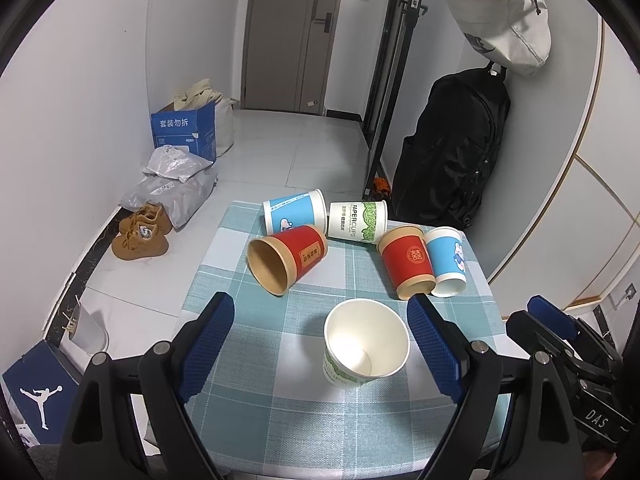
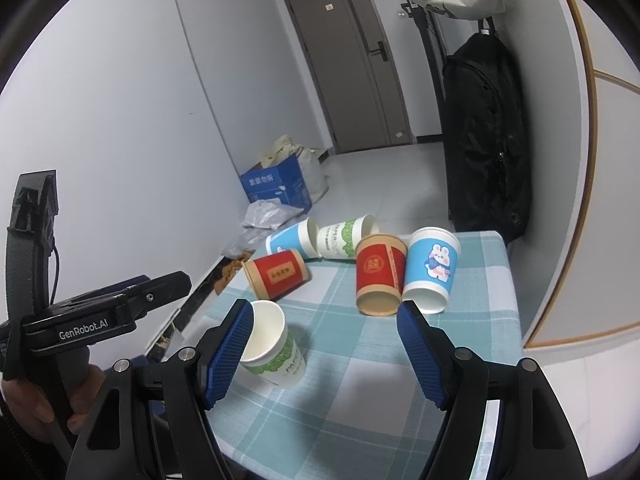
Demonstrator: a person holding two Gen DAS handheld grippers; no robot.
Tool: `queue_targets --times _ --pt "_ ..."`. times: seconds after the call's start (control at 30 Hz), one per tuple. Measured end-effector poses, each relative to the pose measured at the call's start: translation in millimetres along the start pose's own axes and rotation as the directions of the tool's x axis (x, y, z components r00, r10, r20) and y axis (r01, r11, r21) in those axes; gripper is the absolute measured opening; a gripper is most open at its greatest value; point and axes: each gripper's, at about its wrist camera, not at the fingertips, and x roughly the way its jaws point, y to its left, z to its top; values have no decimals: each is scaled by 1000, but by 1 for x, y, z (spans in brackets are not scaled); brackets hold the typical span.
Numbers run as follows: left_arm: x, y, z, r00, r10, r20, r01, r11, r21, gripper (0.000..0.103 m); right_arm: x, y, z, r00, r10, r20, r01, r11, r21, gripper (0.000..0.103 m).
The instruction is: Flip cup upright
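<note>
A white-and-green paper cup stands upright on the checked tablecloth, between the fingers of my open, empty left gripper; it also shows in the right wrist view. Behind it several cups lie on their sides: a red cup, a blue cup, a white-green cup, another red cup and another blue cup. My right gripper is open and empty above the cloth, with the red cup and the blue rabbit cup just beyond its fingertips.
The small table ends close on the left and the far side. On the floor to the left lie brown shoes, grey parcel bags and a blue box. A black backpack hangs on the right.
</note>
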Motion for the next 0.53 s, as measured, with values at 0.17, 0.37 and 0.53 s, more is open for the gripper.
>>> queue_targets --times 0.17,0.37,0.53 --pt "1 0 0 1000 1 -6 -1 1000 -2 85 1 1 0 1000 -4 -2 4 1000 -2 74" --pt "1 -1 0 1000 15 0 -15 1000 4 85 3 1 0 1000 -3 -6 3 1000 -3 74" --pt "-1 0 0 1000 25 16 -25 1000 4 85 9 -2 0 1000 7 -27 -7 1000 17 75"
